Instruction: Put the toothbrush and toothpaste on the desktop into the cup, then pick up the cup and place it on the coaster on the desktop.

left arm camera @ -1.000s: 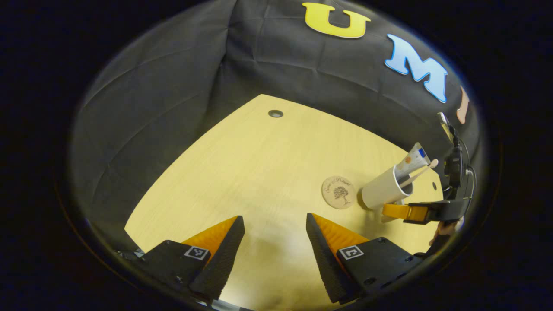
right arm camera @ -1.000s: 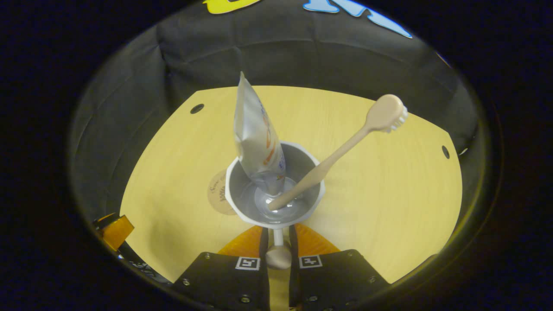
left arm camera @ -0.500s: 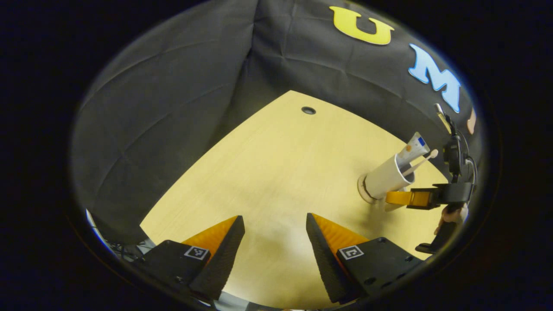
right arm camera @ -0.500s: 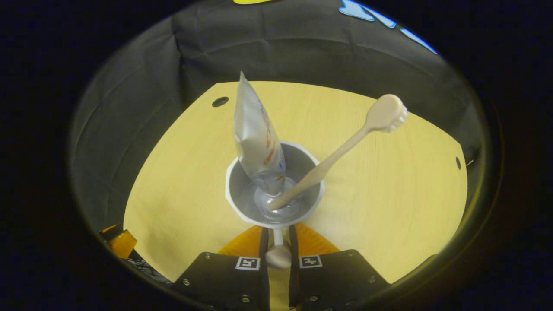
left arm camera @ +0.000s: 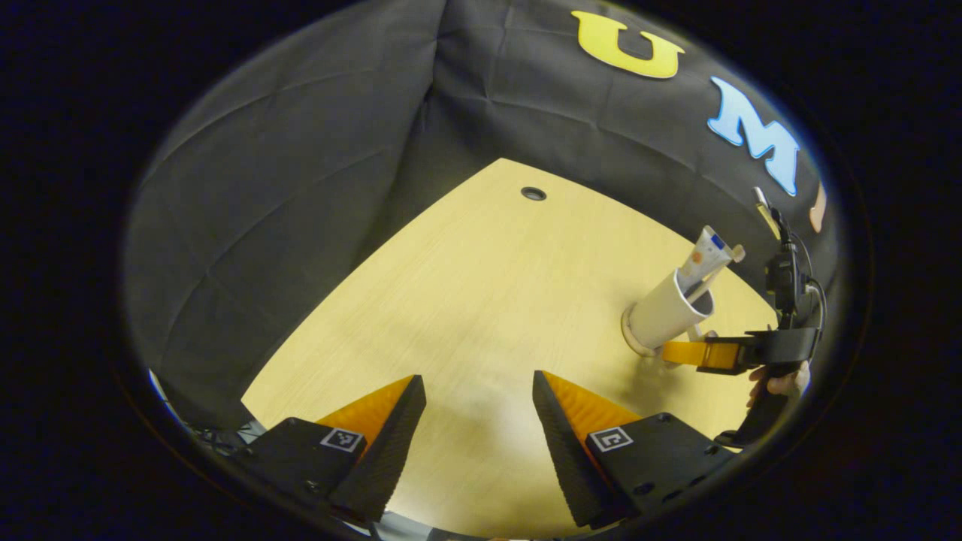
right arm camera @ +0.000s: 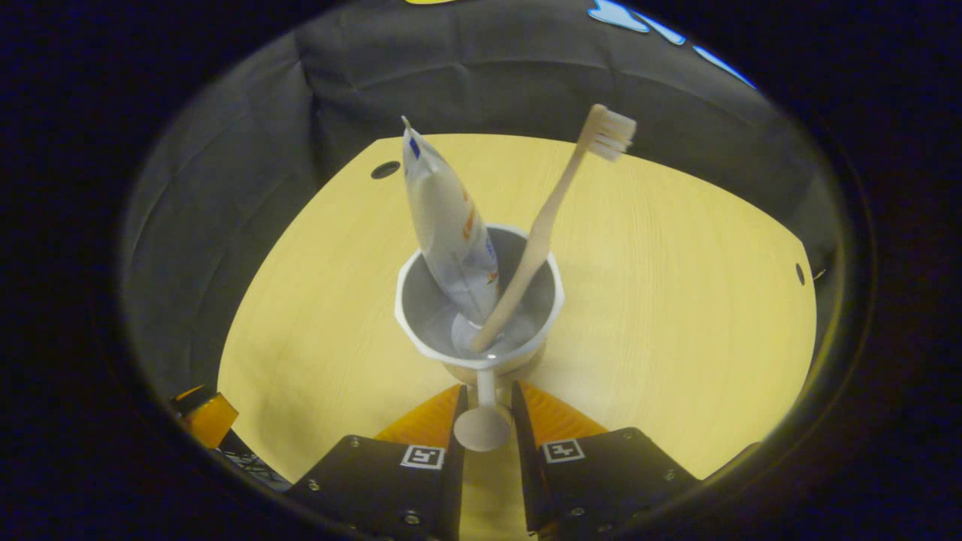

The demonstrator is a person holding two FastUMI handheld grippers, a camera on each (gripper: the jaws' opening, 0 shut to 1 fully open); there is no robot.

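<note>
The white plastic cup (right arm camera: 479,300) stands on the round wooden coaster (left arm camera: 633,342) near the right edge of the pale wooden desk (left arm camera: 466,300), holding the silver toothpaste tube (right arm camera: 447,225) and beige toothbrush (right arm camera: 552,218). The right gripper (right arm camera: 483,409) has its fingers either side of the cup's handle; I cannot tell whether they press it. The left gripper (left arm camera: 479,428) hangs wide open and empty over the near edge.

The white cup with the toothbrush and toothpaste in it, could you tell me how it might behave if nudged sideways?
The white cup looks tall and narrow, so it may tip rather than slide. The toothbrush and toothpaste tube lean high above its rim, probably making it top-heavy. It rests on the coaster, which could shift underneath.
</note>
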